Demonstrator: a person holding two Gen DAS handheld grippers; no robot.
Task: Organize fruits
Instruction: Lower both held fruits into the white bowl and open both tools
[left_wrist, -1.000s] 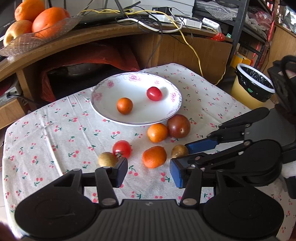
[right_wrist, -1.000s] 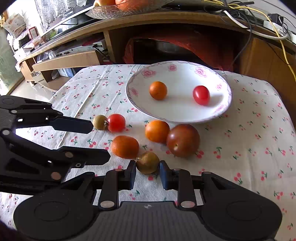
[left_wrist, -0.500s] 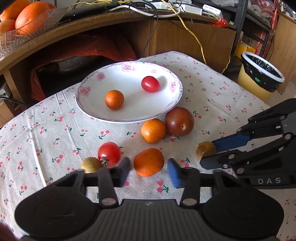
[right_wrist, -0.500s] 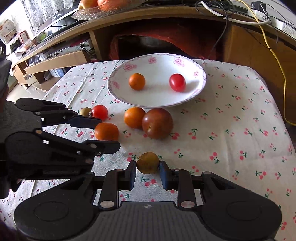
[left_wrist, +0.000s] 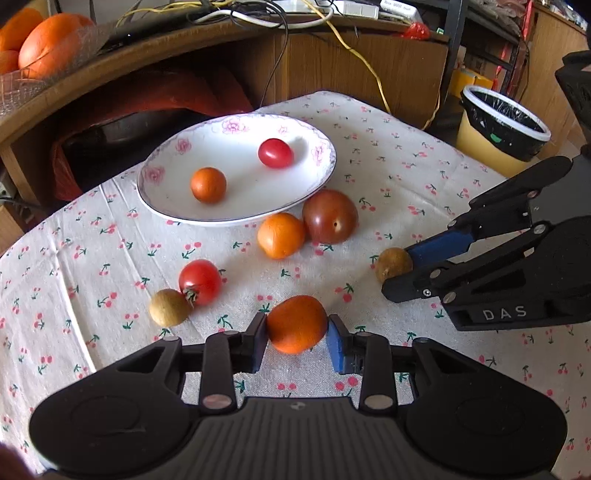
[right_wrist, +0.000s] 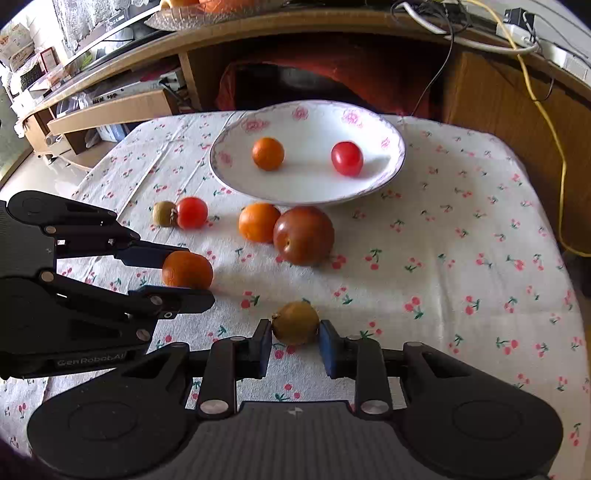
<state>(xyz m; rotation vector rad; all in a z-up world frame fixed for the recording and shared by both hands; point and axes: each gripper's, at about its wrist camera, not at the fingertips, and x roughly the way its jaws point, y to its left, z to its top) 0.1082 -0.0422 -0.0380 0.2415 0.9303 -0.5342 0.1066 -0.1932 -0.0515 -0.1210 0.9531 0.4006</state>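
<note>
My left gripper (left_wrist: 296, 338) is shut on an orange fruit (left_wrist: 296, 323), also seen in the right wrist view (right_wrist: 187, 269). My right gripper (right_wrist: 295, 339) is shut on a small brown fruit (right_wrist: 295, 322), which also shows in the left wrist view (left_wrist: 393, 264). A white flowered plate (left_wrist: 314, 147) holds a small orange (left_wrist: 208, 184) and a red tomato (left_wrist: 275, 153). On the cloth lie an orange (left_wrist: 280, 235), a dark plum (left_wrist: 330, 216), a red tomato (left_wrist: 200, 281) and a brown fruit (left_wrist: 169, 307).
The table has a cherry-print cloth (left_wrist: 406, 177). A wooden desk (left_wrist: 184, 51) with cables stands behind it. A glass bowl of oranges (left_wrist: 44, 44) sits on the desk at the left. A yellow bin (left_wrist: 498, 129) stands at the right.
My left gripper has closed on the orange fruit in front of it. My right gripper has pulled back to the right with the brown fruit still in it.
</note>
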